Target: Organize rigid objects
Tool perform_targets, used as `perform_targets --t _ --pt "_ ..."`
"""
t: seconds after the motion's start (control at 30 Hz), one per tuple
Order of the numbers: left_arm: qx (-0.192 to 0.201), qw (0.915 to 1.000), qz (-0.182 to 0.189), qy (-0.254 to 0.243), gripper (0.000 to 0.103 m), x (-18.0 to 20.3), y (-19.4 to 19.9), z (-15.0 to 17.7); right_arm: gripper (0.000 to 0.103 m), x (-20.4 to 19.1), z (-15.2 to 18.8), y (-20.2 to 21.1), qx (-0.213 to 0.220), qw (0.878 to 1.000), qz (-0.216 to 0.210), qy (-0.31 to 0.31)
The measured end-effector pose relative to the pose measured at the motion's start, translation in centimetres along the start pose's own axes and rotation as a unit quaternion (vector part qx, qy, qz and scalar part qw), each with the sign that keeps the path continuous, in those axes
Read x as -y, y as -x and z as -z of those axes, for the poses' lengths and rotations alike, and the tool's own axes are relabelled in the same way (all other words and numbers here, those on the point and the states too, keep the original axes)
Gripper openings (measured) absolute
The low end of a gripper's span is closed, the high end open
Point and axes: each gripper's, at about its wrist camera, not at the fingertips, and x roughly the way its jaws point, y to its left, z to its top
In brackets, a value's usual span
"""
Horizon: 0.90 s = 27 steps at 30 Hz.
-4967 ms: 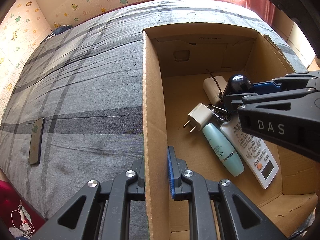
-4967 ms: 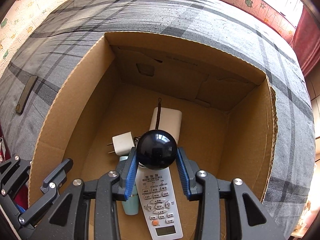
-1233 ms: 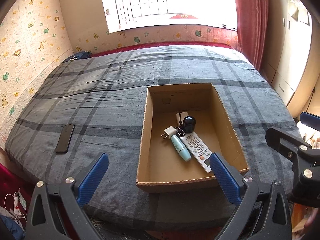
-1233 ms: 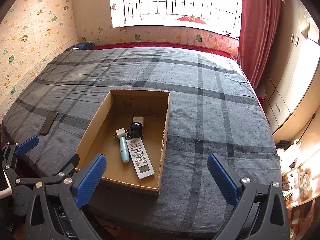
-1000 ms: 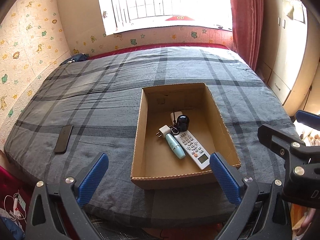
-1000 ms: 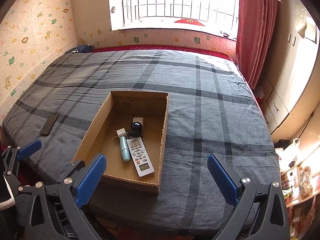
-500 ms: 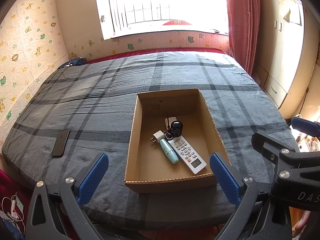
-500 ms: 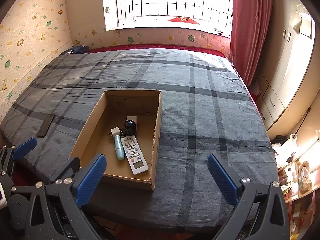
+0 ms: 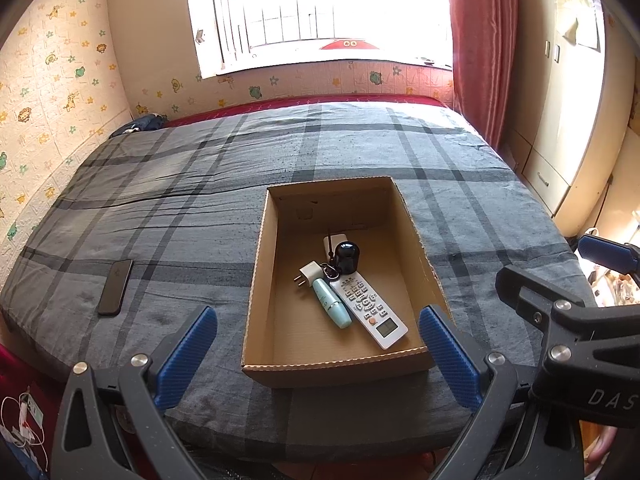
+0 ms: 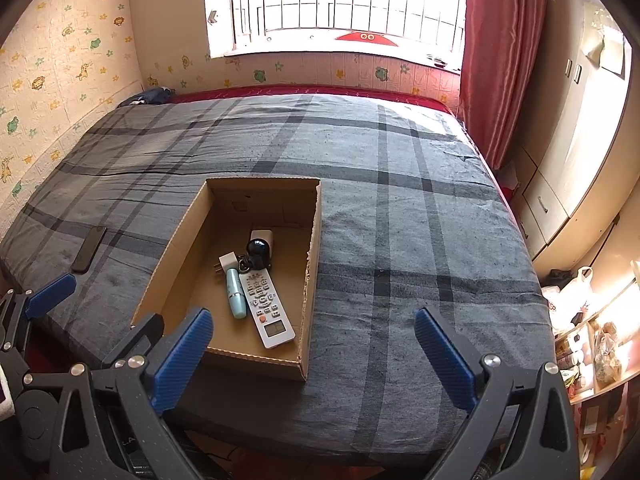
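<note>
Both grippers agape, empty | remote lengthwise in box, display nearest

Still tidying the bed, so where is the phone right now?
The phone lies flat on the grey plaid bedspread, outside and to the left of the cardboard box in both views, near the bed's left edge.

The setting is a home bedroom. A bed with a grey plaid cover fills the room. Cartoon-animal wallpaper covers the left wall. A barred window and red curtain occupy the far side; wardrobes stand right.
</note>
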Motion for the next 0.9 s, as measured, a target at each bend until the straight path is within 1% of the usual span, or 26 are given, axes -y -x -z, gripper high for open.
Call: perform_targets --t 0.9 --pt "-0.002 1.0000 0.008 0.002 0.103 -0.26 -0.09 0.26 0.103 -0.24 0.18 -0.14 -0.007 1.000 -0.001 -0.006"
